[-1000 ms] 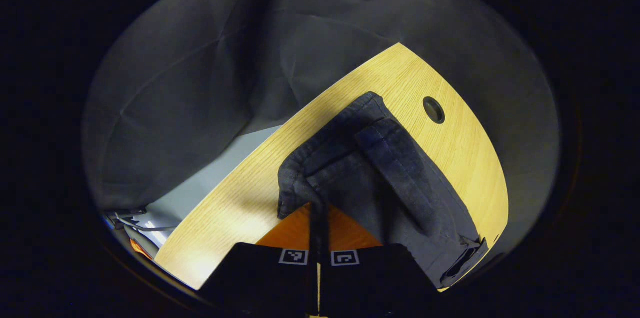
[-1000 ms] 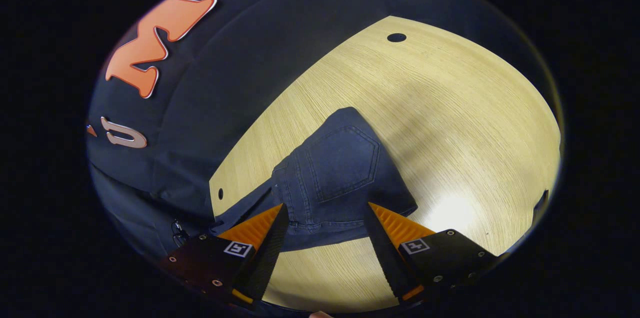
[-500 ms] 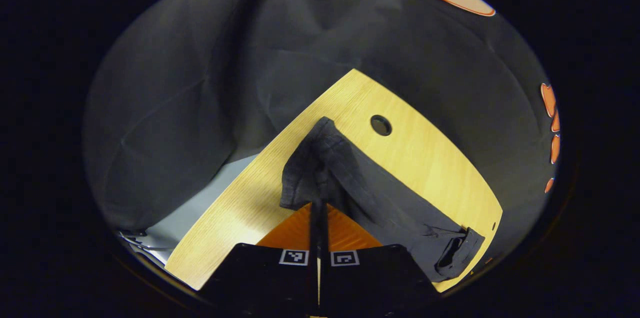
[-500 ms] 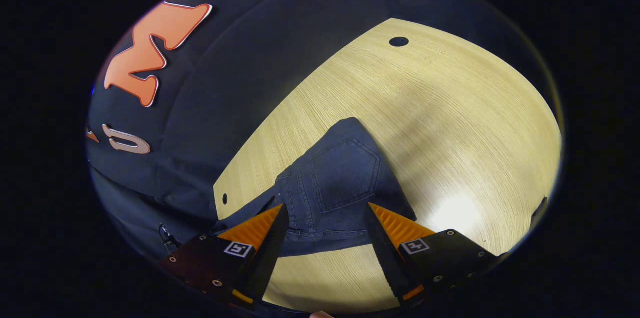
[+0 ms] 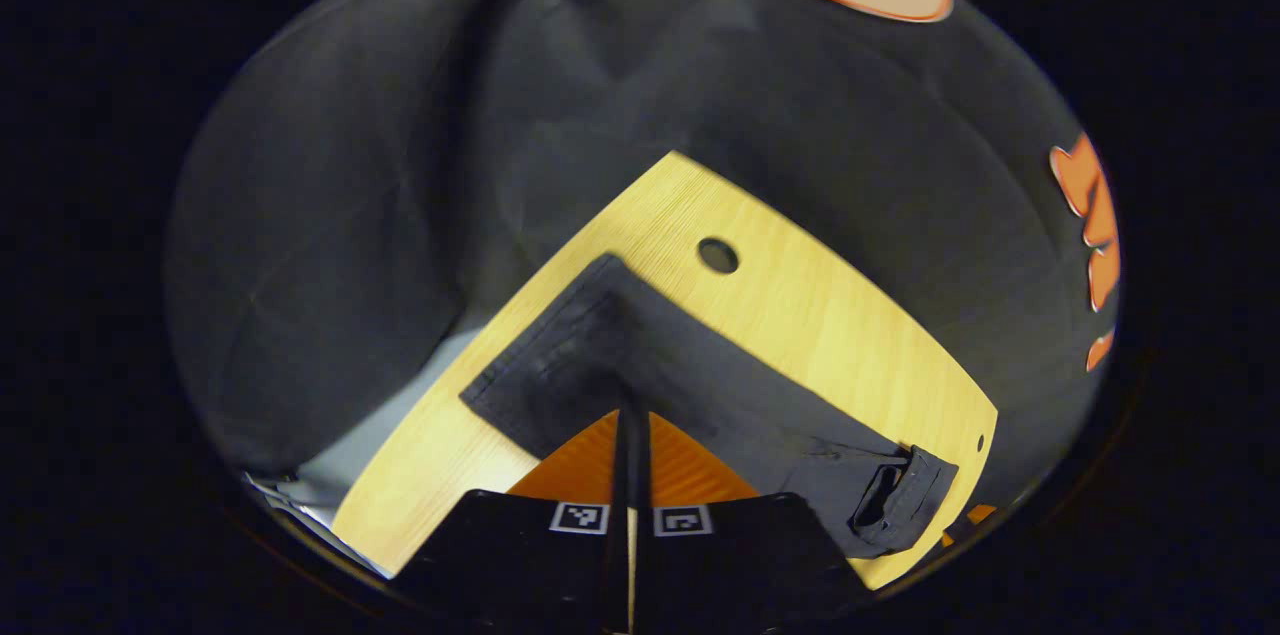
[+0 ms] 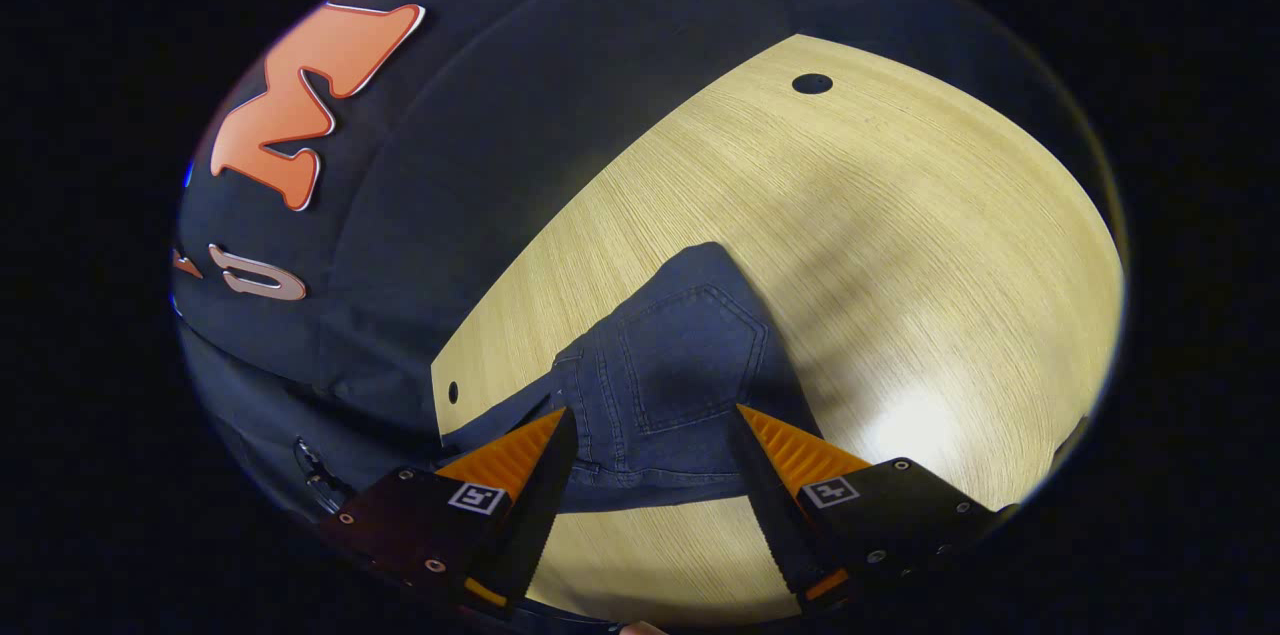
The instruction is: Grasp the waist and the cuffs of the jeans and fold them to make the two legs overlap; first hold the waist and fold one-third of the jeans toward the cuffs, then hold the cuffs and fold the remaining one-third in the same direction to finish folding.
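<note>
Left tool (image 5: 630, 415) pressed together on the jeans (image 5: 700, 395), fingers meeting in a thin seam with dark denim pinched at the tips. From that pinch, cuff end spread flat toward the far corner of the table (image 5: 830, 315), edges squared, one corner lying close to the round hole (image 5: 718, 256) in the tabletop. Leg running away to the right along the wood, ending at the waist with its open band near the table's right edge. Beyond the table, dark cloth wall on all sides; pale floor showing past the near left edge.

Right tool (image 6: 650, 420) spread wide, fingers apart and closing on nothing, hovering just over the waist end of the jeans (image 6: 680, 365). Back pocket (image 6: 695, 355) lying face up between the two fingers, waistband stitching just below it. Whether the fingertips touch the denim: cannot tell. Denim flat on the pale wood table (image 6: 900, 245), rest of the garment trailing off to the lower left past the table's edge. Small round hole (image 6: 812, 83) far up the tabletop, well apart from the jeans; a smaller hole (image 6: 452, 392) at the left edge, just beside the fabric.
</note>
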A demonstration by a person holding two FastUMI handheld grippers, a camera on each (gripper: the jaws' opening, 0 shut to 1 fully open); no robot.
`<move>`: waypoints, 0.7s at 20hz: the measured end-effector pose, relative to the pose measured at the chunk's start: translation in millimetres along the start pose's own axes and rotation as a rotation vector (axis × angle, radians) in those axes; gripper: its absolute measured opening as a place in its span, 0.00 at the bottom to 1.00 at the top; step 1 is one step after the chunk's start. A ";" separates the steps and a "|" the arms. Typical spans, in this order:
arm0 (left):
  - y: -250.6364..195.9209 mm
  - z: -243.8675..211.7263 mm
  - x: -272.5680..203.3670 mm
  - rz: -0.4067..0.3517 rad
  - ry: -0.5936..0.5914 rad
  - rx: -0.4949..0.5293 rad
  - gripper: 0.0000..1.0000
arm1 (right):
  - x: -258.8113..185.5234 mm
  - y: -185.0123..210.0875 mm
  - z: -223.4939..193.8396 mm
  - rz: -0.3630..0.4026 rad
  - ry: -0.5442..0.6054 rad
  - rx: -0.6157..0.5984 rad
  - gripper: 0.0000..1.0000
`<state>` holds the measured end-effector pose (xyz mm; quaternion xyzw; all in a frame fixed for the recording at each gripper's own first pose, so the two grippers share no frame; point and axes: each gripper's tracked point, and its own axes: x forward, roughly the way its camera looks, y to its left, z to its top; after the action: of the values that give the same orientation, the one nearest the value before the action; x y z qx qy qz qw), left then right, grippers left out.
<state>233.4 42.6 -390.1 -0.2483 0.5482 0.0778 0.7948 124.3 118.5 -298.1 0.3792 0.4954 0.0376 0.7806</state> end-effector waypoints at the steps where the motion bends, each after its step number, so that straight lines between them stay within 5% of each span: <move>1: 11.6 -5.9 16.0 0.016 0.033 -0.032 0.07 | 0.0 -1.4 1.0 -0.003 0.000 0.000 0.92; 4: 40.3 -10.1 45.6 0.097 0.073 -0.082 0.58 | 0.8 -6.1 2.0 -0.017 0.000 0.002 0.92; 5: 45.8 -10.4 49.4 0.104 0.089 -0.101 0.52 | 0.6 -6.8 2.9 -0.020 -0.001 0.005 0.92; 8: 56.6 -11.7 71.6 0.089 0.111 -0.137 0.81 | 4.2 -10.5 0.6 -0.033 0.006 0.006 0.92; 14: 68.3 2.9 94.0 0.178 0.122 -0.127 0.87 | 11.9 -17.9 -6.5 -0.067 0.027 -0.006 0.92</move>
<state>245.2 89.1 -496.0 -0.2528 0.6093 0.1674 0.7327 119.5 114.7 -319.7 0.3592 0.5184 0.0180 0.7758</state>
